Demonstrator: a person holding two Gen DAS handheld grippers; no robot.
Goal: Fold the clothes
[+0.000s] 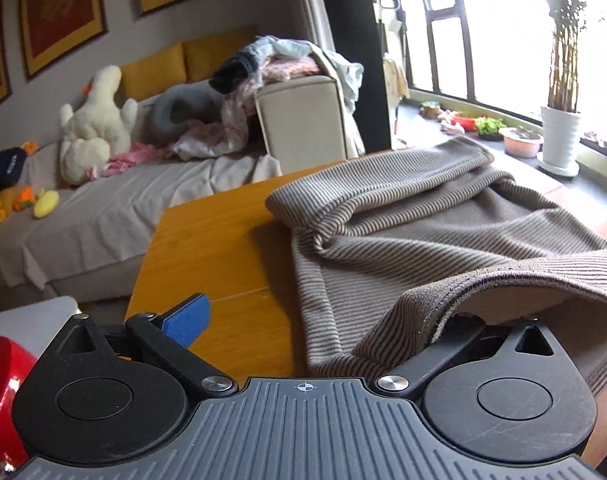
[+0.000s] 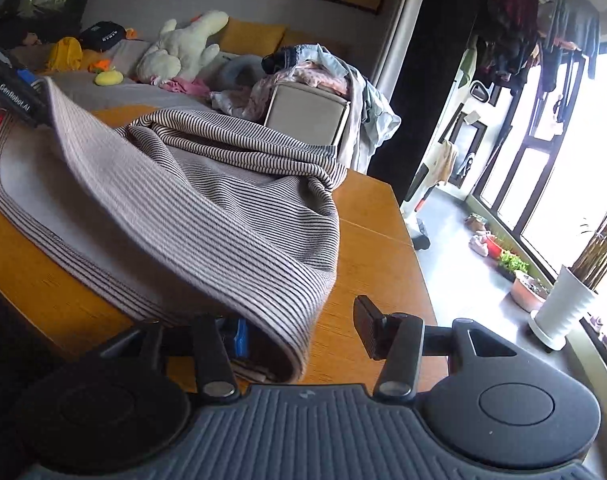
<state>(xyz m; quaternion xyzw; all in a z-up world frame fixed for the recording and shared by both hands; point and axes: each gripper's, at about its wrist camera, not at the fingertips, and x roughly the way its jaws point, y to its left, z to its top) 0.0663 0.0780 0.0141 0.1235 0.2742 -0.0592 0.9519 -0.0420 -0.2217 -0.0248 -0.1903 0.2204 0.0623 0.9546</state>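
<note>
A brown striped knit garment (image 1: 443,232) lies rumpled on the wooden table (image 1: 207,248). My left gripper (image 1: 323,320) is open; its left blue-padded finger (image 1: 187,320) is bare, and the garment's hem drapes over the hidden right finger. In the right wrist view the same garment (image 2: 207,208) spreads across the table (image 2: 375,240). My right gripper (image 2: 303,336) is open; a fold of the garment hangs over its left finger (image 2: 235,336), while the right finger (image 2: 369,326) is bare. The left gripper (image 2: 15,96) shows at the far left, under the lifted hem.
A sofa (image 1: 103,208) with plush toys (image 1: 95,124) and piled clothes (image 1: 271,64) stands behind the table. A red object (image 1: 3,392) is at the lower left. Potted plants (image 2: 559,312) line the windowsill on the right.
</note>
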